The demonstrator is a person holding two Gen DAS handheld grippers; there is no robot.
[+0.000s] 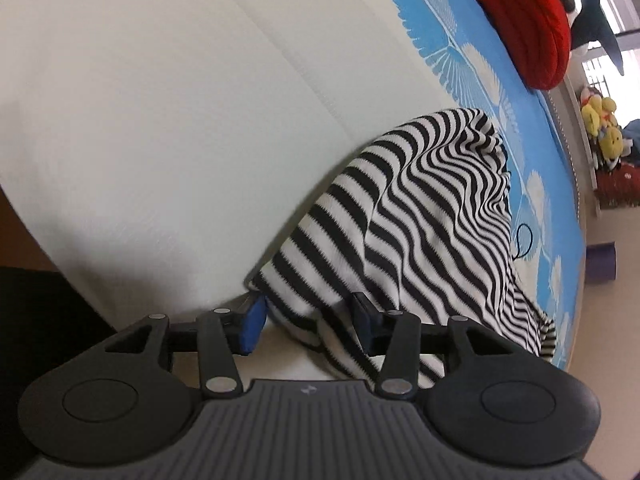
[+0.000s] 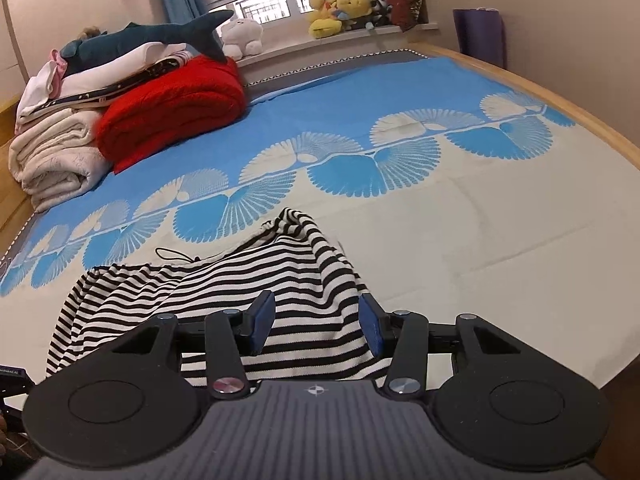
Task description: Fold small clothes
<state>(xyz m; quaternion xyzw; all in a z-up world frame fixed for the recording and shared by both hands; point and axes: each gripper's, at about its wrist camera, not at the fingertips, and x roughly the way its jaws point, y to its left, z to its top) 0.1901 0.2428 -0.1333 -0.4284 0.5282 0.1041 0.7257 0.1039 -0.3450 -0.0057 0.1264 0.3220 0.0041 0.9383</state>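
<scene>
On the bed [image 2: 500,240], over a sheet that is pale at the near end and blue with a fan pattern further off, lies a black-and-white striped garment [image 2: 248,280], rumpled and partly heaped, with a thin dark cord [image 2: 172,255] trailing from its far edge onto the sheet.

From the right wrist view, the right tool [image 2: 316,328] hangs just above the near part of the striped garment. Its two blue pads stand apart, with cloth showing in the gap below them; neither pad presses on the fabric, so the tool is released and grips nothing.

From the left wrist view, the picture is rolled sideways. The left tool [image 1: 310,326] sits at the near hem of the striped garment [image 1: 420,216]. Its jaws are likewise spread. One blue pad stands clear over the pale sheet just beside the hem, while a fold of striped cloth drapes across the gap and over the other finger. I cannot see the pads squeezing it, so this tool reads as released too, with cloth between its fingers.

Beyond the garment, at the far side of the bed, a folded red blanket [image 2: 172,112] rests against a pile of pale bedding [image 2: 56,152], with a plush shark [image 2: 152,36] lying on top. Yellow soft toys [image 2: 340,10] crowd the windowsill.
</scene>
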